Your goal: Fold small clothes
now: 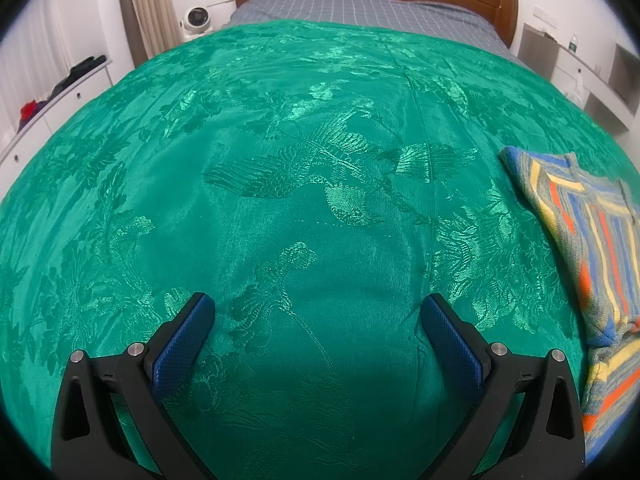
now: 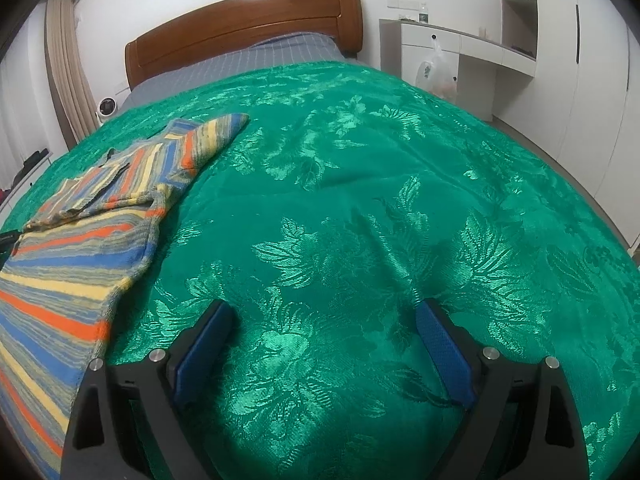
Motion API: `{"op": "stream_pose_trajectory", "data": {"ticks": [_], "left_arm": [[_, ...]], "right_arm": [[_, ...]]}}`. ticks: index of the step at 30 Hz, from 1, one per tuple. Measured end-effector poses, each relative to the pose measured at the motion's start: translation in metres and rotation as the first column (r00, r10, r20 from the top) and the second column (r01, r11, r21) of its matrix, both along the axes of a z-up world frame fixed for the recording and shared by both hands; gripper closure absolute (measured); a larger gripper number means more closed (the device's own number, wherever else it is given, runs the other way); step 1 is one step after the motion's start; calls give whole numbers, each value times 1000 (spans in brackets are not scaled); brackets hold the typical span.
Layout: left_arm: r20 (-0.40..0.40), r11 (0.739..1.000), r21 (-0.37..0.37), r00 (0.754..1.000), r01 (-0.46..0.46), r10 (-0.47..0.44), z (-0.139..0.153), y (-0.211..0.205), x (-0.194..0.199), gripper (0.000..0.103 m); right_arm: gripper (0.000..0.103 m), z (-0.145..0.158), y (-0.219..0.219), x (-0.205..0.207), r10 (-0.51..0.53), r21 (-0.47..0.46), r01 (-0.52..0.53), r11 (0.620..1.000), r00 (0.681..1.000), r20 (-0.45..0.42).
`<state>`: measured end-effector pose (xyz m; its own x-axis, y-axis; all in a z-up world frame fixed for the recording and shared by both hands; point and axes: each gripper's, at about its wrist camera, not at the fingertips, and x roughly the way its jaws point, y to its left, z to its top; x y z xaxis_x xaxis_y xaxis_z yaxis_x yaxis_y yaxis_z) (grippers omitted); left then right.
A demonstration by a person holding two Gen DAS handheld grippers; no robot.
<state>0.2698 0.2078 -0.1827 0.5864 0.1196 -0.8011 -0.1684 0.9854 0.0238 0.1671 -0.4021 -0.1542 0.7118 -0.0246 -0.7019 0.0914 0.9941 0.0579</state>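
A small striped knit garment [image 2: 80, 240], in blue, orange, yellow and grey, lies partly folded on the green patterned bedspread [image 2: 360, 200]. In the right wrist view it fills the left side, with one sleeve stretched toward the headboard. In the left wrist view the same garment [image 1: 592, 240] runs along the right edge. My left gripper [image 1: 318, 308] hovers open over bare bedspread [image 1: 280, 160], left of the garment. My right gripper [image 2: 324, 314] is also open over bare bedspread, right of the garment. Neither holds anything.
A wooden headboard [image 2: 240, 28] and grey checked sheet [image 2: 248, 60] lie at the far end of the bed. White cabinets [image 2: 460, 48] with a hanging plastic bag [image 2: 434, 68] stand to the right. A small white fan [image 1: 196, 20] and curtain [image 1: 148, 4] are at the left.
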Motion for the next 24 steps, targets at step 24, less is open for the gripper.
{"op": "stream_pose_trajectory", "data": {"ticks": [24], "left_arm": [[0,1000,-3,1000,1,-1,0,1,-1,0]], "right_arm": [[9,1,-3,-2,8,19,-8,1000,1000,8]]}}
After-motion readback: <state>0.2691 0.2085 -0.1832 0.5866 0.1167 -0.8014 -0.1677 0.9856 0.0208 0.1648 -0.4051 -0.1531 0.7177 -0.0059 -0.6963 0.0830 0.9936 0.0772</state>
